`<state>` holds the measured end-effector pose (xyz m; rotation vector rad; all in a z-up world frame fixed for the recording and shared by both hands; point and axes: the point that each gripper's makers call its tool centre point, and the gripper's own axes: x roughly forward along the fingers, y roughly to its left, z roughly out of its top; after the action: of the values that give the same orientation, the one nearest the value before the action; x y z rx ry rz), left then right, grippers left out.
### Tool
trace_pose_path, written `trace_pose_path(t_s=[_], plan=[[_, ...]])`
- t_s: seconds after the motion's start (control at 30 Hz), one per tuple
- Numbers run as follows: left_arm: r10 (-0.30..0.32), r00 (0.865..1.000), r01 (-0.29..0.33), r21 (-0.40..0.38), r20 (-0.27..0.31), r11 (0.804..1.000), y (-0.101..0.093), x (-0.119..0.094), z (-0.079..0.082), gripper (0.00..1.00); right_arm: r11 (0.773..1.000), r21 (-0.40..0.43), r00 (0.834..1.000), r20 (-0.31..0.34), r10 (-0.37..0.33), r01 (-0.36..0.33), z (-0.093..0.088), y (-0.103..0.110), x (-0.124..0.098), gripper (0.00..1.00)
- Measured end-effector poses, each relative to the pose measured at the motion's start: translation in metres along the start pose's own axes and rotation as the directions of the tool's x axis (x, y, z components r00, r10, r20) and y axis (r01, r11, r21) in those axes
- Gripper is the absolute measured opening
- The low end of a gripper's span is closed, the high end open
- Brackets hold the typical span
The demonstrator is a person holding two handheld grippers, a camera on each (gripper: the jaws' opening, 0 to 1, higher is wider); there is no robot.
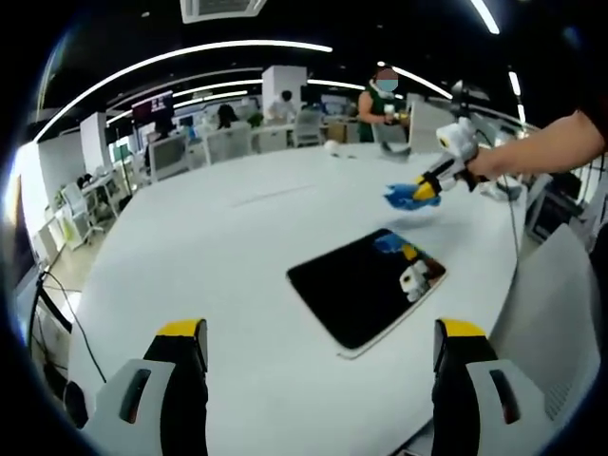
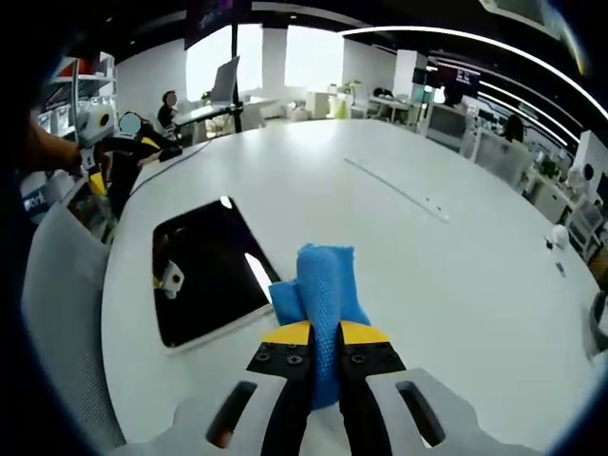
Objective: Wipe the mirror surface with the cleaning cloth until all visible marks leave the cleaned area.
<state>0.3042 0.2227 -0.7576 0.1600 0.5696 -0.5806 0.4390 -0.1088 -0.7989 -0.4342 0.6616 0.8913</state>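
Your right claw (image 2: 316, 334) pinches the soft, limp blue cloth (image 2: 323, 285) mid-fold; the fragile mirror (image 2: 204, 271) lies at ten o'clock. Your left claw (image 1: 318, 347) is spread, holding nothing.

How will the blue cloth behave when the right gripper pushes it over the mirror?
Probably floppy: the blue cloth bunches in folds, pinched in the right gripper. It likely weighs little. On the flat, glossy mirror it may slide easily.

White table (image 1: 218, 275): broad bare surface around flat mirror (image 1: 366, 285), open on all sides. Obstacles: chair back (image 2: 62, 313) at near edge; small objects (image 2: 560, 237) far side.
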Motion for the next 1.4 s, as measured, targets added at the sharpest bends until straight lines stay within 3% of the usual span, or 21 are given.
trace_pose_path(t_s=[0.07,0.3,0.77,0.9,0.93,0.97,1.0,1.03,1.4], plan=[[-0.001,1.0,0.001,0.002,-0.002,1.0,-0.001,0.001,0.0,1.0,1.0,-0.007,1.0,-0.015,0.025,-0.025,-0.01,0.001,-0.002,0.04],[-0.003,1.0,0.003,0.004,-0.005,1.0,-0.004,0.0,-0.001,1.0,1.0,0.013,0.998,-0.061,0.021,-0.02,-0.038,-0.005,-0.004,0.04],[0.013,1.0,-0.013,0.005,-0.018,1.0,-0.001,-0.004,-0.005,1.0,0.996,-0.017,0.993,-0.088,0.082,-0.084,-0.057,0.004,0.0,0.04],[0.01,1.0,-0.01,0.005,-0.023,1.0,-0.004,-0.004,-0.006,1.0,0.995,-0.028,0.986,-0.138,0.088,-0.093,-0.071,0.007,0.005,0.04],[0.009,1.0,-0.009,0.006,-0.025,1.0,-0.004,-0.003,-0.006,1.0,0.996,-0.028,0.976,-0.207,0.073,-0.081,-0.085,0.005,0.003,0.04],[0.009,1.0,-0.009,0.006,-0.025,1.0,-0.005,-0.003,-0.006,1.0,0.996,-0.054,0.981,-0.185,0.054,-0.065,-0.084,0.004,0.006,0.04],[0.009,1.0,-0.009,0.005,-0.025,1.0,-0.006,-0.003,-0.005,1.0,0.995,-0.05,0.979,-0.189,0.079,-0.09,-0.085,0.005,0.003,0.04],[0.009,1.0,-0.009,0.004,-0.025,1.0,-0.007,-0.003,-0.005,1.0,0.996,-0.004,0.981,-0.175,0.09,-0.092,-0.083,0.006,0.005,0.04],[0.009,1.0,-0.009,0.003,-0.023,1.0,-0.007,-0.002,-0.006,1.0,0.993,-0.014,0.973,-0.202,0.108,-0.113,-0.08,0.006,0.004,0.04]])
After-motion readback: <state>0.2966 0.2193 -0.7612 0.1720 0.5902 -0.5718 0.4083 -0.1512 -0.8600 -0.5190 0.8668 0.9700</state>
